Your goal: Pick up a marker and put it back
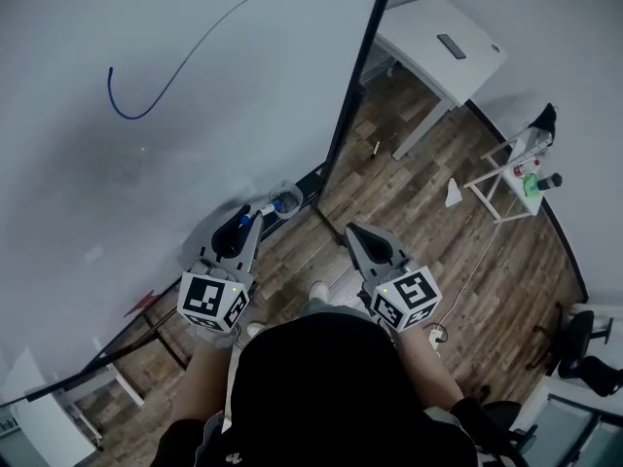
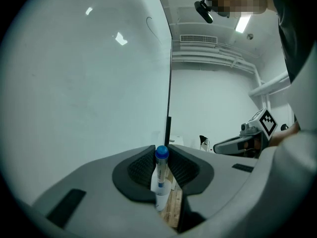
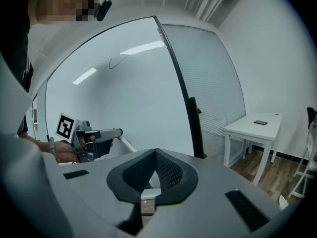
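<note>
The left tongs [image 2: 161,155] are clenched on a marker [image 2: 159,175]. It stands upright between the ribbed pads, with its blue cap [image 2: 161,152] at the top, level with the tips. In the head view the marker sticks out past the tips. Its blue end lies just beside a small clear cup [image 1: 288,198] at the lower right corner of the whiteboard [image 1: 195,86].

The right tongs [image 3: 155,155] are clenched with nothing in them. Their tips meet, and only floor shows through the gap below. They are held to the right of the left pair, near it but apart, over the wooden floor [image 1: 428,222].

The whiteboard fills the left of the scene and carries a curved blue line [image 1: 128,116]. Far to the right a white table [image 1: 428,17] stands by the wall with a small dark thing [image 1: 451,46] lying on it.
</note>
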`<state>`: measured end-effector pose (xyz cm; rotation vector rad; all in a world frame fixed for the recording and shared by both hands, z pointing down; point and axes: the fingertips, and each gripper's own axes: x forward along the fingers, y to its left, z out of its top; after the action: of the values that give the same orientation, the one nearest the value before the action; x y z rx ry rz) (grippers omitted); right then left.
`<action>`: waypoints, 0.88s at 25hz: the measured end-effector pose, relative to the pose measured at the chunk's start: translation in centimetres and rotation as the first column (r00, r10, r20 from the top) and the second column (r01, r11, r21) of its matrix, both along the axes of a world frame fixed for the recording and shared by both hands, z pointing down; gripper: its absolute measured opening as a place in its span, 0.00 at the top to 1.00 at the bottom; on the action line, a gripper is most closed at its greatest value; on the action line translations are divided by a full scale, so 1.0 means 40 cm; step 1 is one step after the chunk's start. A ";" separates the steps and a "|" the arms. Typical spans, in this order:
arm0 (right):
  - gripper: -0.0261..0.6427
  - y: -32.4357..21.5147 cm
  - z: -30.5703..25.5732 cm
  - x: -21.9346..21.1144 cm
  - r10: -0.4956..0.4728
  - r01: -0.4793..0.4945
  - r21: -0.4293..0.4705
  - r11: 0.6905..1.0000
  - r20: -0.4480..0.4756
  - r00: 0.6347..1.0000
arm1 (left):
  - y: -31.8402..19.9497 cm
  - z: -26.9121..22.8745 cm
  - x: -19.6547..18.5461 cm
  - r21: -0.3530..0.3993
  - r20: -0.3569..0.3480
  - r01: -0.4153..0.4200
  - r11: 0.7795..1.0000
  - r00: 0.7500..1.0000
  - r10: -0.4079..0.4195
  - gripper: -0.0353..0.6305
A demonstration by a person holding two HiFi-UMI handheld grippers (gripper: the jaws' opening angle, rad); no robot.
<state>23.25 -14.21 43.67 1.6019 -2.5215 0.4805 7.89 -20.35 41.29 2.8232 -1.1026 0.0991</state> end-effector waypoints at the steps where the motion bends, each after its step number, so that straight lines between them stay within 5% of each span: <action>1: 0.92 0.000 0.001 0.017 0.010 -0.010 -0.003 1.000 -0.001 1.000 | -0.008 0.008 0.018 -0.003 0.002 -0.007 1.000 1.000 0.007 0.82; 22: 0.92 0.040 0.072 0.171 0.110 -0.112 -0.080 0.990 -0.027 0.994 | -0.053 0.243 0.142 -0.096 0.148 -0.051 0.994 0.987 0.065 0.82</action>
<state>30.09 -12.59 46.53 1.7134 -2.3729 0.5664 13.56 -22.48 50.99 2.8047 -1.0145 0.3650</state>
